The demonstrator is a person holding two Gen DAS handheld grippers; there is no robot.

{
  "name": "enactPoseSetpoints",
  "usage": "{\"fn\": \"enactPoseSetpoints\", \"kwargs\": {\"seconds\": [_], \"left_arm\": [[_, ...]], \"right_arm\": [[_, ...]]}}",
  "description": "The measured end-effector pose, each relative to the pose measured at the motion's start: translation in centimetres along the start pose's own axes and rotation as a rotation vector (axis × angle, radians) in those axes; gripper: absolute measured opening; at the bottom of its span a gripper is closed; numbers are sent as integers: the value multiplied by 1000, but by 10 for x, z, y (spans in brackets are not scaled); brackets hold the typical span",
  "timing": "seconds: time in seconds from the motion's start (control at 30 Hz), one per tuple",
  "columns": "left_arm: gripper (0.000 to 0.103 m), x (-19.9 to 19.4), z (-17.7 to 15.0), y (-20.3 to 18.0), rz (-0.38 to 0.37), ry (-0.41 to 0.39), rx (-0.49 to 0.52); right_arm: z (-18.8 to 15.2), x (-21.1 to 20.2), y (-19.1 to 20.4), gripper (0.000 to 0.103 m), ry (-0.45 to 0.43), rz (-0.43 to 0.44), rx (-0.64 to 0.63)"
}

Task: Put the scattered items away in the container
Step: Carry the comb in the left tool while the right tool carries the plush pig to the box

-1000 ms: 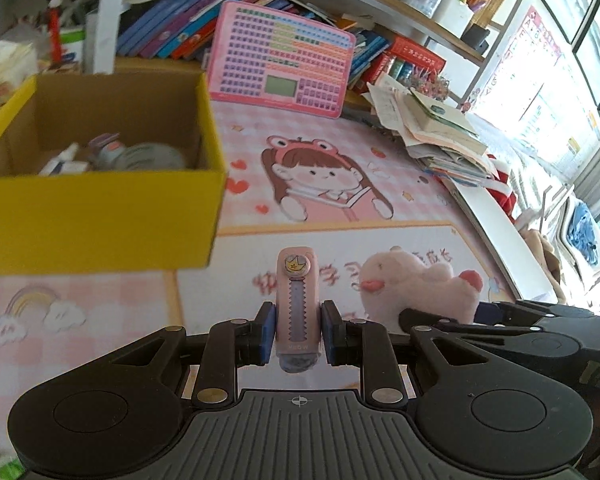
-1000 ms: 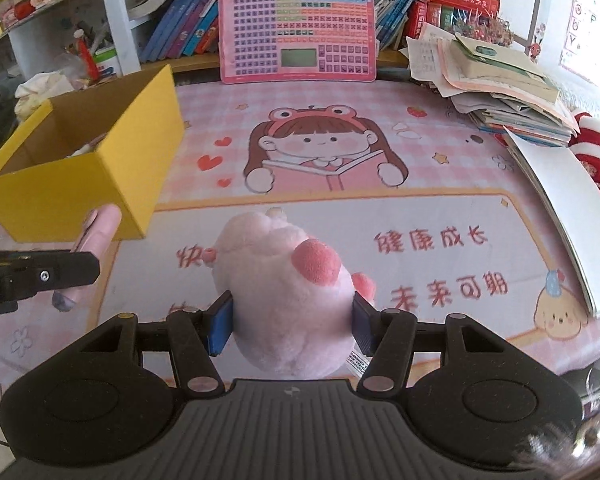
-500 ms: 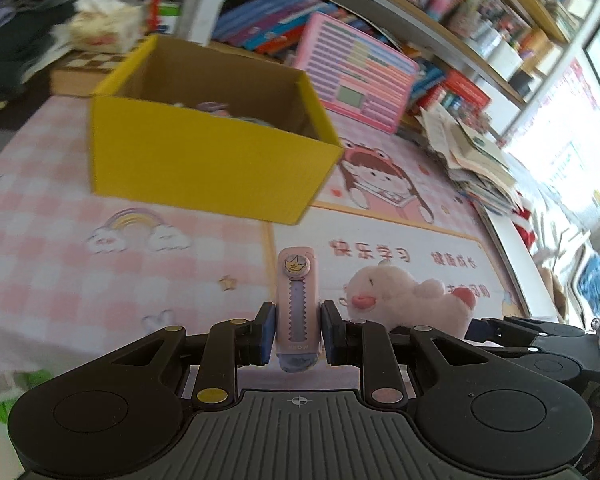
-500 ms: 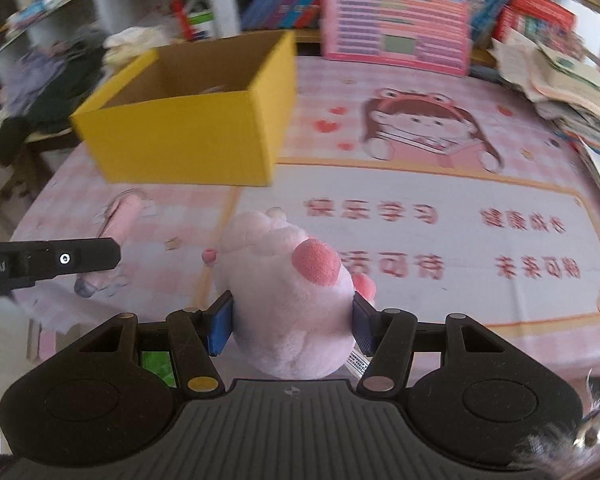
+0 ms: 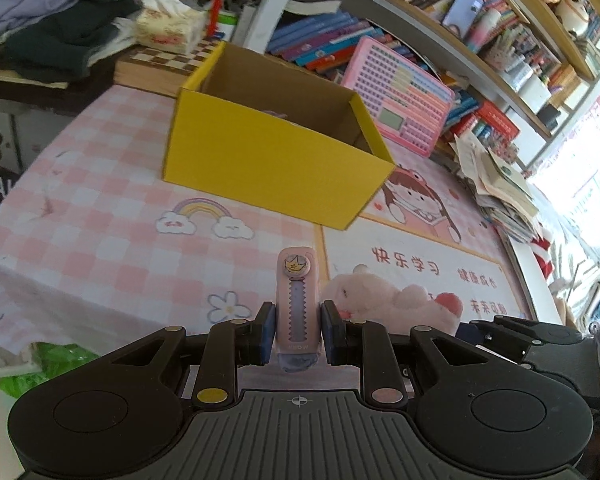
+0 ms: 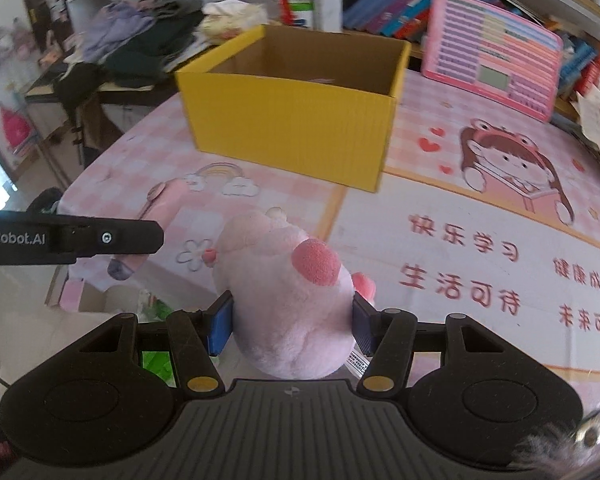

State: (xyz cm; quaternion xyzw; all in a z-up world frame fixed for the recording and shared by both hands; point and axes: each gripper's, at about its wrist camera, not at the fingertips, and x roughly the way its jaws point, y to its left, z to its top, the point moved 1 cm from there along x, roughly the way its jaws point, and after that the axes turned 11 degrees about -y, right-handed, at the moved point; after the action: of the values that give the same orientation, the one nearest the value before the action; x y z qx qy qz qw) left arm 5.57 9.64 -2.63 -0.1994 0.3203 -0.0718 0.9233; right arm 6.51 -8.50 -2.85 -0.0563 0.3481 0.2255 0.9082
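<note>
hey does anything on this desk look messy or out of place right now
The stack of papers and booklets at the desk's far right looks askew, its sheets fanned out unevenly. The yellow box sits upright and undamaged.

Printed in red on the pink mat (image 6: 480, 216) covering the desk: "快乐学习" in the upper row, "健康成长" to its right. Lower row: "生活可待", then "未来可期", its last character cut by the frame edge. On the black arm of the left tool (image 6: 72, 238), white lettering "enRobot.AI", start cropped. On the plush toy's (image 6: 288, 292) white tag, fine print, too small to read.
</note>
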Motion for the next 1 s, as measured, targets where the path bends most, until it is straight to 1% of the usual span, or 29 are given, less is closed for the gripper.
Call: {"fn": "enactPoseSetpoints", "kwargs": {"seconds": [0.23,0.37,0.77,1.0], "left_arm": [[23,-9,4,13,22,-31,-29],[23,-8,5,14,15,-32,-29],[23,-8,10,15,-3,-49,-34],[23,-10,19,14,-16,-74,-18]], "right_arm": [[4,4,9,56,-3,16,-13],[7,5,13,56,-7,19,-29],[12,4,11,56,-18,-2,-26],[21,3,16,56,-55,-8,-66]]}}
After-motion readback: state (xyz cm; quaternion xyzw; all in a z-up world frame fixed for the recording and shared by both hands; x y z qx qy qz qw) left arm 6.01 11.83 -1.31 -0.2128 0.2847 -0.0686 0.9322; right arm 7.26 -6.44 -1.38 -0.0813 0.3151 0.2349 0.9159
